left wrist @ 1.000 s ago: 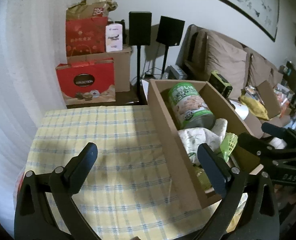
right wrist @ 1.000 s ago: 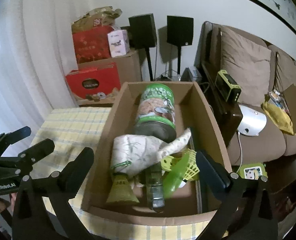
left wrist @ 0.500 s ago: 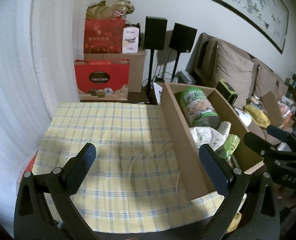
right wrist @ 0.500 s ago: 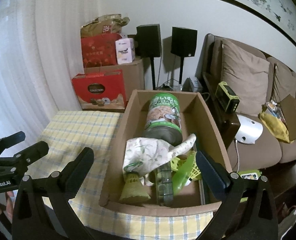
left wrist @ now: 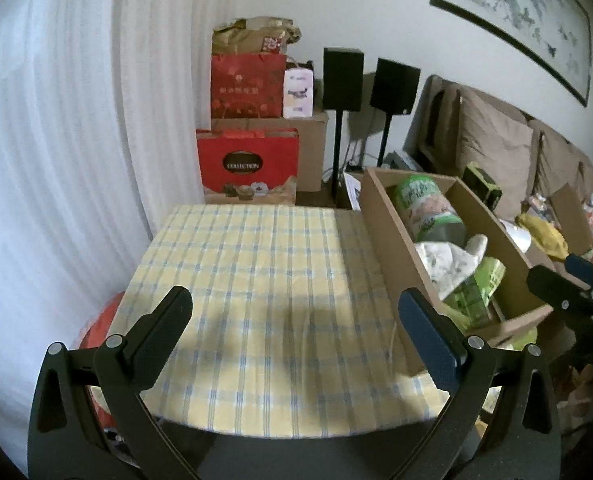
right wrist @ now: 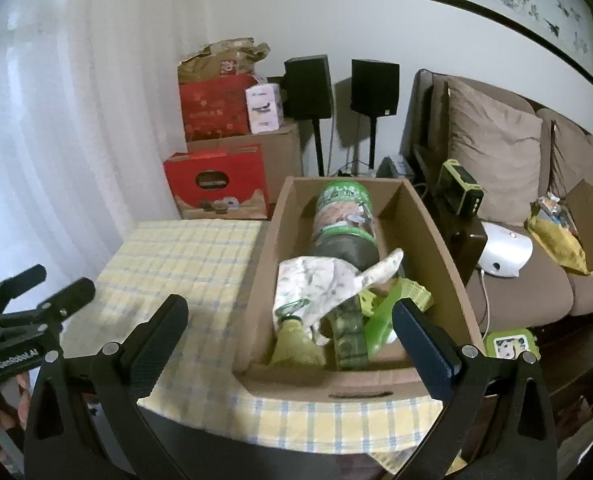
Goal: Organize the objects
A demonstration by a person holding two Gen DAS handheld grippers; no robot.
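Evidently, I hold both tools clear of the work: the left gripper [left wrist: 294,314] hangs with its jaws spread wide over the bare checked tablecloth [left wrist: 256,264], grasping nothing, and the right gripper [right wrist: 288,322] stands likewise released in front of the cardboard box [right wrist: 444,264], its jaws spread apart and empty. The box sits on the right part of the table, its near end close to the table edge. Inside, from far to near: a green-labelled canister [right wrist: 342,216] lying on its side; a white floral cloth [right wrist: 320,284] draped over its near end; beside and below the cloth, a yellow-green plastic basket [right wrist: 412,292], a bright green scoop-like piece [right wrist: 382,322], a clear bottle [right wrist: 346,336] and an olive pouch [right wrist: 296,344] with a green clip. I see no loose item on the cloth outside the box. I judge the gathering stage largely complete, since everything on the table lies within the box; what may remain is tidying the jumbled contents, or nothing at all. Beyond the table stand red gift boxes [left wrist: 248,168] and a brown sofa [right wrist: 508,200].
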